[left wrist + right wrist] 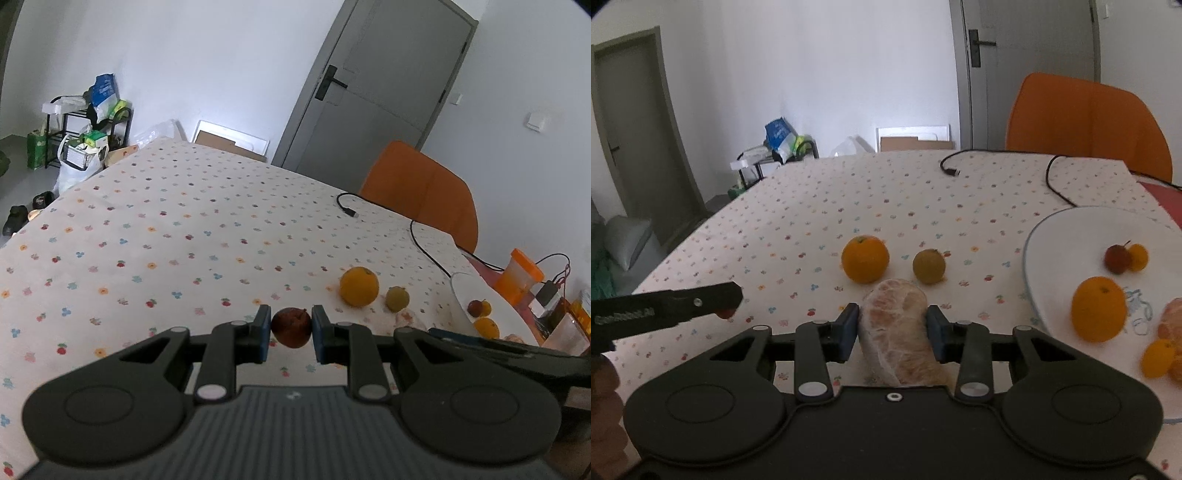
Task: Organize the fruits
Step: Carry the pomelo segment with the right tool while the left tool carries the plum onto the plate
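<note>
Floral tablecloth: both grippers clamped, left gripper on dark fruit, right gripper on peeled segment; probably bound for plate at three o'clock.

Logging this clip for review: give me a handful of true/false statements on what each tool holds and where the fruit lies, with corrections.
1. The left tool is shut on a dark red fruit. True.
2. The right tool is open and holds nothing. False: it grips a peeled citrus piece.
3. The white plate has no fruit on it. False: several fruits lie on it, including an orange.
4. A large orange and a smaller greenish fruit sit on the tablecloth, apart. True.
5. A black cable lies on the table. True.
</note>
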Demonstrator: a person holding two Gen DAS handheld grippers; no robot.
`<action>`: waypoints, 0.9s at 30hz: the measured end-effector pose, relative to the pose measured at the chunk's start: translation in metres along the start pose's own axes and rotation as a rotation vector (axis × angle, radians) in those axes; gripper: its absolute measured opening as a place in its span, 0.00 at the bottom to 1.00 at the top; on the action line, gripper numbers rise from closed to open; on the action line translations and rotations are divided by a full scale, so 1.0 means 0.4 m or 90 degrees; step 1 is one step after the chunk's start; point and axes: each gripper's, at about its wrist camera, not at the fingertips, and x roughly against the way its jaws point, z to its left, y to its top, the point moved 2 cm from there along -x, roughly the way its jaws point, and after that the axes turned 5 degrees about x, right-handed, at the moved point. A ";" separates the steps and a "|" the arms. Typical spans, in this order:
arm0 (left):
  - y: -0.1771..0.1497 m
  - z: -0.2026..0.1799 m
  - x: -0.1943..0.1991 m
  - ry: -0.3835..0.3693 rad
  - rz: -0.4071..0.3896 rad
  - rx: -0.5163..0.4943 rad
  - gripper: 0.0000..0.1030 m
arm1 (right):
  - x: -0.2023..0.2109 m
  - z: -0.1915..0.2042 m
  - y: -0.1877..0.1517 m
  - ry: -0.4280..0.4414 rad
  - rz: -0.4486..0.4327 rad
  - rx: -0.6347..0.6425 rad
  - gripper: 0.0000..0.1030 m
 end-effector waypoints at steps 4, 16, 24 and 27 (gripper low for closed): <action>-0.002 -0.035 -0.002 -0.009 0.001 -0.017 0.21 | 0.041 -0.017 0.010 -0.002 -0.023 -0.008 0.36; 0.001 -0.152 -0.006 -0.041 -0.004 -0.071 0.21 | 0.127 -0.092 0.038 -0.023 -0.083 -0.034 0.36; -0.006 -0.233 -0.015 -0.057 -0.008 -0.116 0.21 | 0.168 -0.168 0.026 -0.042 -0.108 -0.064 0.36; -0.011 -0.266 -0.019 -0.067 -0.006 -0.131 0.21 | 0.180 -0.193 0.018 -0.051 -0.114 -0.075 0.36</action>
